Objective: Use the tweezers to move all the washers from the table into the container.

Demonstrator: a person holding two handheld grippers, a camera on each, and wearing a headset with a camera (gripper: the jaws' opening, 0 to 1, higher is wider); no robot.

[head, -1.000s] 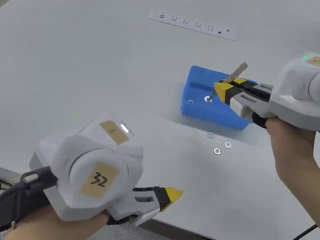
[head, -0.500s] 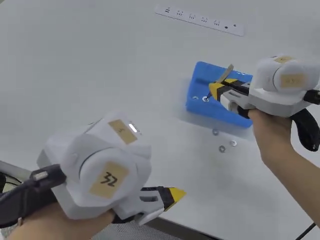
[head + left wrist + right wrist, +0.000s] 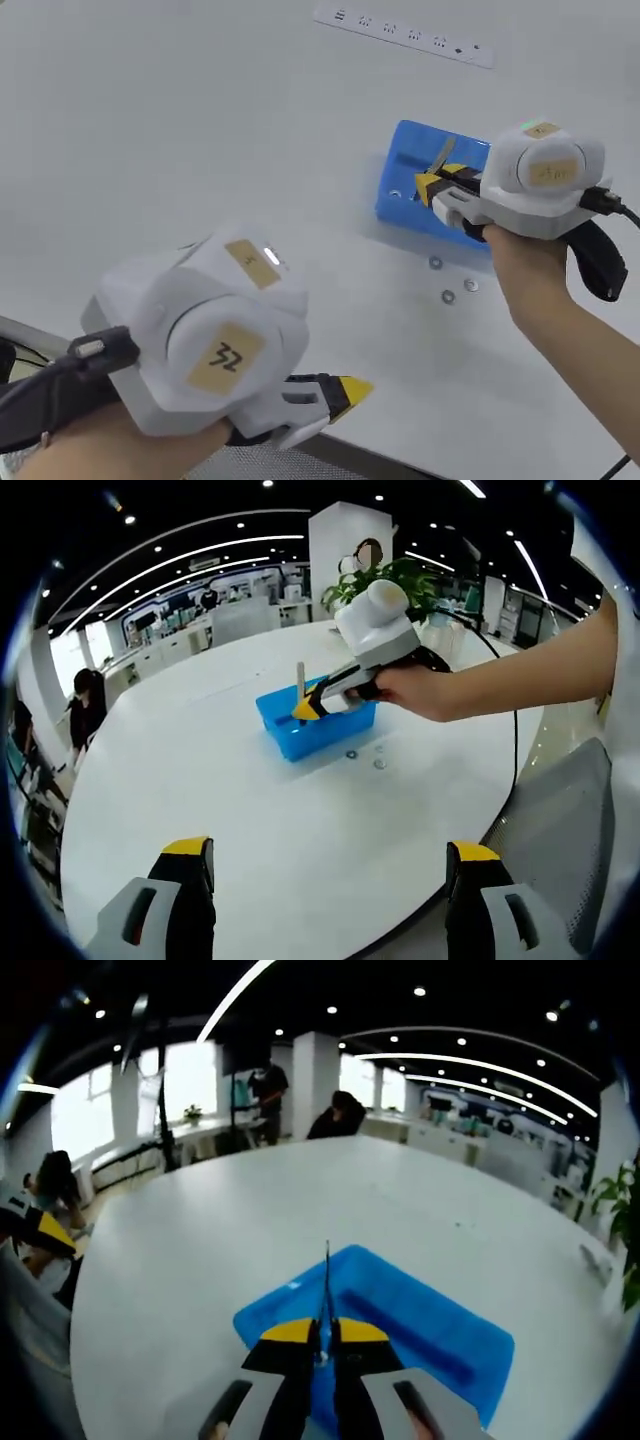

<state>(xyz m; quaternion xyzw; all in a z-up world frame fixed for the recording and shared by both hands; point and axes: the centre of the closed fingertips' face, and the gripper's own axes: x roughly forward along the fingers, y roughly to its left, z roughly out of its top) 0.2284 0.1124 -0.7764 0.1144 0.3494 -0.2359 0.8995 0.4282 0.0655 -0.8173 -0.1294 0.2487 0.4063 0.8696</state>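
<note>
over the far right part of the table, the right gripper is clamped tight on the tweezers, which slant with their top end sticking up above the blue container; i cannot tell if the tips hold anything. one washer lies inside the container, and three washers lie on the table just beside its near side, close to each other. down at the near edge of the table, the left gripper has its jaws wide apart with nothing between them.
</note>
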